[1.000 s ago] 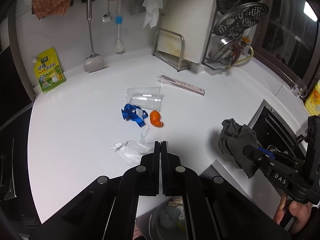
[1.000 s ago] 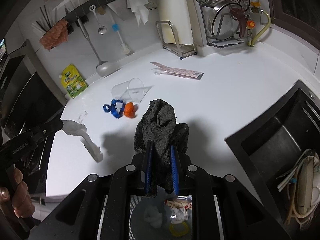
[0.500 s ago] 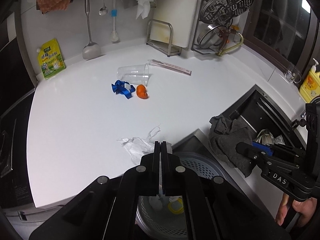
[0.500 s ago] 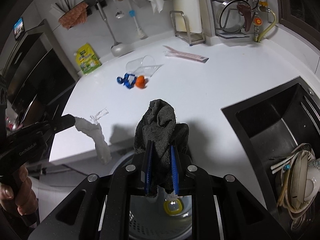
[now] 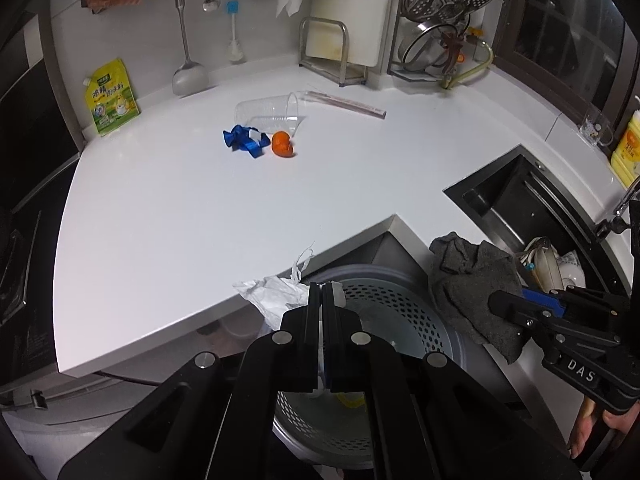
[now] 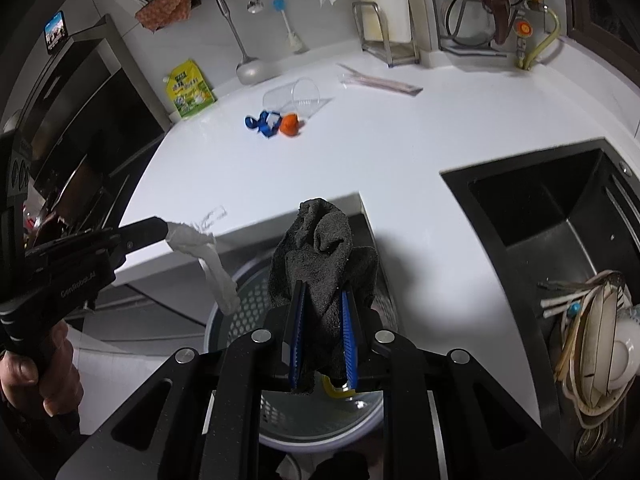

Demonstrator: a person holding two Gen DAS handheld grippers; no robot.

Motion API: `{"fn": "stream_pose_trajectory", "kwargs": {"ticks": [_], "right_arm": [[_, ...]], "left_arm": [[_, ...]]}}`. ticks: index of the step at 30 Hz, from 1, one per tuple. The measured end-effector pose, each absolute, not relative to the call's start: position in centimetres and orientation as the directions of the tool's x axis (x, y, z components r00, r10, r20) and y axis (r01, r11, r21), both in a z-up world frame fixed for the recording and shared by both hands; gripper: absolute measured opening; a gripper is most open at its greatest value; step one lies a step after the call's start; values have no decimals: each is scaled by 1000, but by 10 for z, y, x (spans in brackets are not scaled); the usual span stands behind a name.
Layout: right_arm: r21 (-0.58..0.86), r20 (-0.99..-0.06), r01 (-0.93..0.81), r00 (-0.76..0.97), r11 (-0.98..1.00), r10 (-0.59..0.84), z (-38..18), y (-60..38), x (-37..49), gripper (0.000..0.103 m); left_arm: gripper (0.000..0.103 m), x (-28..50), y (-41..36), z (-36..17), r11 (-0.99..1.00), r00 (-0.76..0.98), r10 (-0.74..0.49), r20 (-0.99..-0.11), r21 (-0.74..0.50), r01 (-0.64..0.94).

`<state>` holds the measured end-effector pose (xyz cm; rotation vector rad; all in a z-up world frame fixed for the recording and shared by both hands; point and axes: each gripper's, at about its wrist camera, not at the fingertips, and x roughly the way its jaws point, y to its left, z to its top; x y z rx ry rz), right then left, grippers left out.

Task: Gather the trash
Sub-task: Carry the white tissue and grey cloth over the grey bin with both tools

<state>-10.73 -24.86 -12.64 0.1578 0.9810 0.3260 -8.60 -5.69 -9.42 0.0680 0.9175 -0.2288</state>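
Note:
My left gripper is shut on a crumpled white plastic wrapper; in the right wrist view the wrapper hangs from it over the rim of the grey perforated trash bin. My right gripper is shut on a dark grey rag, held above the same bin. On the white counter lie a clear plastic cup on its side, a blue ribbon, an orange peel and a pink paper strip.
A black sink with dishes lies at the right. A yellow pouch, a ladle, a brush, a cutting board stand and a pot rack line the back wall. A black stove is at the left.
Both grippers have pulled back from the counter with the wrapper and the rag. They now hang past the counter's front edge, above the trash bin.

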Motion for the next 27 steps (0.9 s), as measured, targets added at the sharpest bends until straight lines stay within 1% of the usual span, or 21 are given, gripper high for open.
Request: {"fn": "stream_pose_trajectory", "kwargs": {"ticks": [12,27], "right_arm": [[288,-818,-240,441,927,369,-152,-251,-116,17],[317,-863,-279,312,906,398,-187,-239,-108,17]], "left_arm": [[2,-94,-69,-125,987,530,-115,-840,-36,157],[2,-101,-79,-155,991,451,-83,-888,-28,127]]}}
